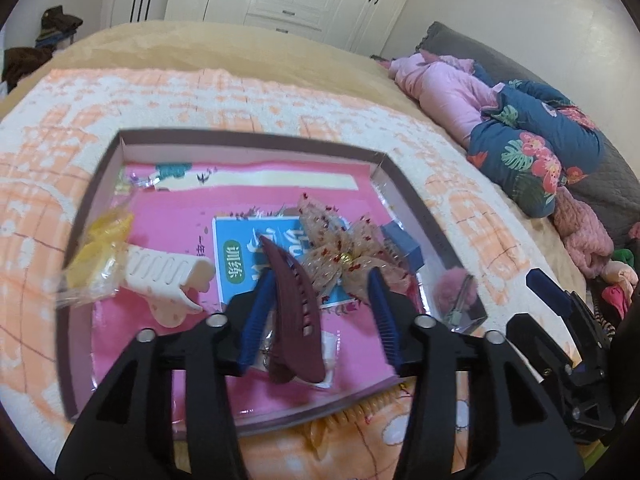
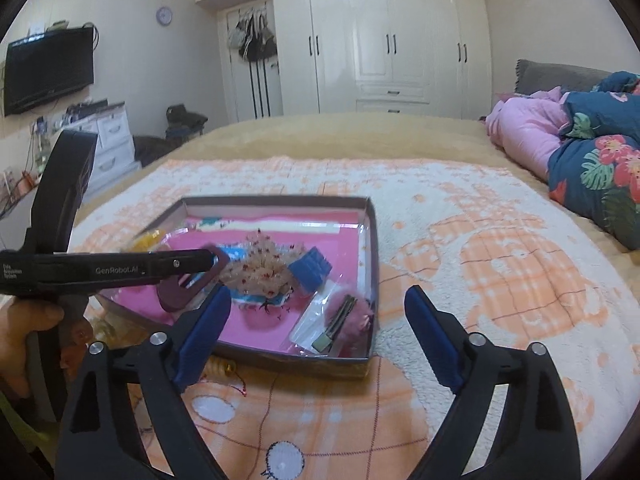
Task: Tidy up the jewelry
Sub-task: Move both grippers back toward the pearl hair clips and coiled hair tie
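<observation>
Left gripper (image 1: 316, 312), fingers half open, pads clear of the maroon hair claw (image 1: 294, 320) lying between them in the tray (image 1: 248, 138), long axis along the fingers. Right gripper (image 2: 316, 336), fingers wide, empty, nearer the pink pom-pom clip (image 2: 348, 312).

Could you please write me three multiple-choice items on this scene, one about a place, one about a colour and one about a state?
1. Where does the pink pom-pom clip lie?
A. In the tray's near right corner
B. On the blanket outside the tray
C. On the pillows

2. What colour is the long claw clip between the left tool's fingers?
A. Green
B. Maroon
C. White

3. How do the right tool's jaws stand?
A. Shut on a clip
B. Shut on nothing
C. Wide apart, holding nothing

Answers: 1 A, it rests inside the tray by that corner. 2 B, it is dark red. 3 C, only blanket and tray show between its fingers.
</observation>
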Available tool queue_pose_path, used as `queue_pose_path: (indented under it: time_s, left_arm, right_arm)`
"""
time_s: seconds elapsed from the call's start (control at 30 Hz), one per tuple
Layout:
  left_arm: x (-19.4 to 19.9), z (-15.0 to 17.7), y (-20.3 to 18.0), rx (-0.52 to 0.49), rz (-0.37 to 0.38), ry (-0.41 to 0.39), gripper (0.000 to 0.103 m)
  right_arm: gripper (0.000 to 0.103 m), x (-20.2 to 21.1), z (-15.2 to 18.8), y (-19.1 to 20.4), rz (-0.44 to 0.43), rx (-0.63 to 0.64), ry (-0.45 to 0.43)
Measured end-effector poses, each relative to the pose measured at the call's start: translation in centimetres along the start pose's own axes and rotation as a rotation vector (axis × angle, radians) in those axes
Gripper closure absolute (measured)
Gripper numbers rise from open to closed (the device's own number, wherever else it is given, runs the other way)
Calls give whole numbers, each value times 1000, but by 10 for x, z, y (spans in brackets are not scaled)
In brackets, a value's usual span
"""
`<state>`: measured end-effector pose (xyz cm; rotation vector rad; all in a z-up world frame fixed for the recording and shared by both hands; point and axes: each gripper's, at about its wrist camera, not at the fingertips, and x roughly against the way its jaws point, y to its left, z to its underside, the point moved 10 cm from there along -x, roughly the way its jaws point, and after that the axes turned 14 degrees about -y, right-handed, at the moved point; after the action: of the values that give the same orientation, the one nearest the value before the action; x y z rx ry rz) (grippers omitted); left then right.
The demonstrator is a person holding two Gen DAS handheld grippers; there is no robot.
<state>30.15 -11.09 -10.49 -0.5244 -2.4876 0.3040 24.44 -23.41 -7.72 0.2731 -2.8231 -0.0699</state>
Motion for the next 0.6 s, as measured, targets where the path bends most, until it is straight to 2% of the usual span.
queue_pose_path:
  time_s: [0.27, 0.43, 0.6]
  left_arm:
    - [31, -23, -19, -24, 6, -97, 35]
    - [55, -35, -24, -31, -1, -161, 13]
    - [79, -42, -24, -27, -23, -215, 11]
  right_arm:
    - [12, 25, -27, -9, 11, -34, -78]
    - [11, 41, -38, -15, 31, -36, -117]
    - [11, 56, -47, -19, 42, -39, -146]
